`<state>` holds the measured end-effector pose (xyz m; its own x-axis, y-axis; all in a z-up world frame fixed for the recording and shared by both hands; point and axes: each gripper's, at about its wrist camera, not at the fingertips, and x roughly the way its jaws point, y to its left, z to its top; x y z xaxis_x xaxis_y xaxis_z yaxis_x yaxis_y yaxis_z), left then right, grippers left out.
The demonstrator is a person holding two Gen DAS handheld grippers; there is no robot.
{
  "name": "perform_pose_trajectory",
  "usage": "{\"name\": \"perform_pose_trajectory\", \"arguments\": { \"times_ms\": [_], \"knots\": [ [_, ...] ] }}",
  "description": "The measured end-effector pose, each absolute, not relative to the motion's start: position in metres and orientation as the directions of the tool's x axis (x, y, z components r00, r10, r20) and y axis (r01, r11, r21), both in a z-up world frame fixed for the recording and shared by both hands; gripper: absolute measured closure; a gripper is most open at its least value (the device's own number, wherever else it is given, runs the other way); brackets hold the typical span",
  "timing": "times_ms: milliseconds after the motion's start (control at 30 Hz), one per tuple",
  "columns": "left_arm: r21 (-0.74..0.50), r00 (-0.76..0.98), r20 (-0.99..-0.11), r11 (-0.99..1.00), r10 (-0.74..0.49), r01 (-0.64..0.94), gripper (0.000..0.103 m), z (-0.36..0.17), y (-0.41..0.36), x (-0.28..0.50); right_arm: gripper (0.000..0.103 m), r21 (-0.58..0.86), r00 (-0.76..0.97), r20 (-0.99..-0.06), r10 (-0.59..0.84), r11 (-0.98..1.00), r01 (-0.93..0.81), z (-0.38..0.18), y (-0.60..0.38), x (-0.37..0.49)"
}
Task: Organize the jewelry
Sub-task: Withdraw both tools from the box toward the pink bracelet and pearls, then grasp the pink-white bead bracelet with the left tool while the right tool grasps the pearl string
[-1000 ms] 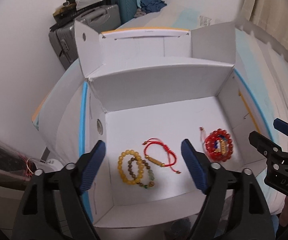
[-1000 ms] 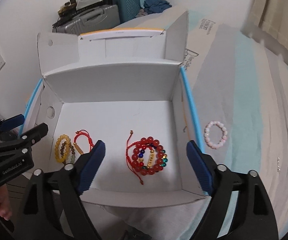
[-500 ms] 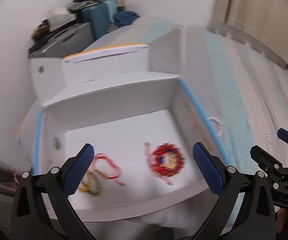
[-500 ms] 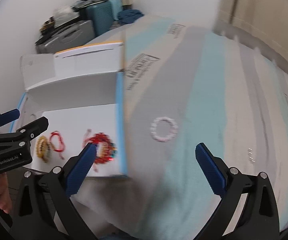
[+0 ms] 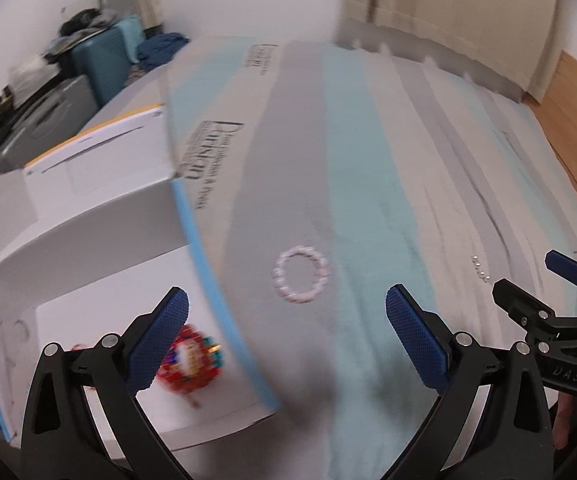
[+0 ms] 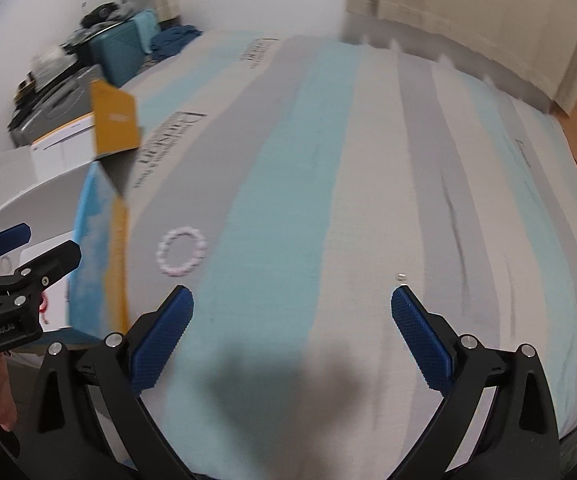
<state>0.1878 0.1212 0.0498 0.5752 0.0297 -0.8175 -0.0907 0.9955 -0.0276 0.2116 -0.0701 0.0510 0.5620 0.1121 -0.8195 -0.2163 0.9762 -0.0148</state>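
Note:
A pale pink bead bracelet (image 5: 301, 274) (image 6: 182, 251) lies on the striped bedspread, just right of the open white cardboard box (image 5: 88, 216) (image 6: 28, 184). A red bead bracelet (image 5: 192, 360) rests on the box floor, partly hidden behind my left finger. My left gripper (image 5: 286, 338) hangs open and empty, above and short of the pink bracelet. My right gripper (image 6: 292, 338) is open and empty over bare bedspread, to the right of the pink bracelet. Small silvery pieces (image 5: 480, 268) (image 6: 401, 277) lie further right on the cloth. Both views are motion-blurred.
The striped bedspread (image 6: 368, 184) stretches wide to the right. Suitcases and piled clutter (image 5: 60, 92) stand by the wall at the back left. A curtain (image 6: 468, 12) hangs behind the bed, and wooden floor (image 5: 576, 120) shows at the right.
Both grippers swept right, from over the box interior to over the bedspread, and their jaws widened slightly. The pink bracelet now sits ahead of the left gripper. The yellow and red-cord bracelets left view.

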Motion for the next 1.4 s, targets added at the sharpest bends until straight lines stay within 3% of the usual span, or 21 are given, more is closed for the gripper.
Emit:
{"name": "perform_pose_trajectory", "arguments": {
  "times_ms": [300, 700, 1033, 1400],
  "knots": [
    [-0.029, 0.544, -0.839, 0.999, -0.012, -0.024, 0.006, 0.016, 0.075, 0.244, 0.008, -0.039, 0.541, -0.84, 0.052, 0.987, -0.154, 0.023, -0.132, 0.251],
    [-0.05, 0.475, -0.88, 0.998, -0.021, -0.05, 0.006, -0.051, 0.075, 0.287, 0.009, -0.056, 0.47, -0.883, 0.02, 0.988, -0.147, -0.039, -0.167, 0.303],
    [-0.101, 0.465, -0.881, 0.995, -0.084, -0.011, 0.014, -0.085, 0.07, 0.296, 0.025, -0.033, 0.412, -0.911, 0.035, 0.987, -0.158, -0.082, -0.166, 0.321],
    [-0.06, 0.439, -0.897, 0.998, -0.052, -0.004, 0.021, -0.108, 0.063, 0.298, 0.043, -0.025, 0.383, -0.923, 0.042, 0.986, -0.167, -0.102, -0.156, 0.327]
  ]
}}
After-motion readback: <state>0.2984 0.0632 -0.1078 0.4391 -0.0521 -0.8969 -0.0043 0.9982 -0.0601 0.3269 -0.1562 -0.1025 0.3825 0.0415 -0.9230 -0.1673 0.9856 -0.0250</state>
